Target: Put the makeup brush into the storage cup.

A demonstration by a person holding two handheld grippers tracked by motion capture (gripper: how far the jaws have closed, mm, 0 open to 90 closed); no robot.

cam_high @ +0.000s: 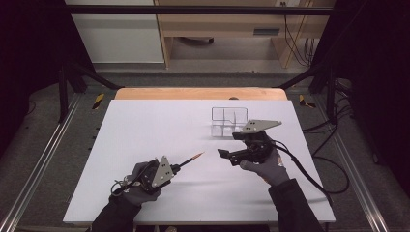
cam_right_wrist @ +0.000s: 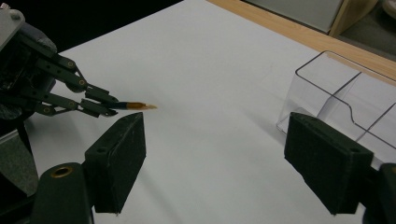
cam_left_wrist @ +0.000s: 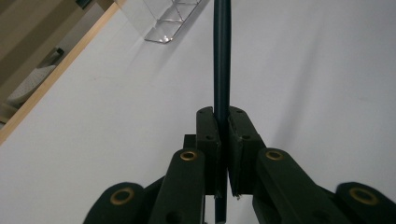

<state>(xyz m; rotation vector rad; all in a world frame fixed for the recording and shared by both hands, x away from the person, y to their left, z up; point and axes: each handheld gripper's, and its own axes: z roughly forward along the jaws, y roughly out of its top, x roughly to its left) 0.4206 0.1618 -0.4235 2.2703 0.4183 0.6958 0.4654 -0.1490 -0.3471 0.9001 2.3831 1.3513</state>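
Dark pencil clamped in left tongs [cam_high: 175,167], right tongs [cam_high: 225,155] wide open, empty.

Left tongs pinched tight on pencil [cam_high: 188,160] shaft, low over white tabletop [cam_high: 145,125]; long axis running up-right, tan tip aimed at right tongs, a short gap off. Right hand [cam_high: 265,166] nearer that tip; clear divided organizer [cam_high: 228,121] just behind right tongs. Likely a handover: right tongs to close across tip end.

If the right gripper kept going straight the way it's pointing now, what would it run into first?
Probably the pencil tip held out by the left gripper. The right gripper, jaws open, points left across the white table toward it, with bare table between. Depth is unclear, so it may pass just beside the tip.
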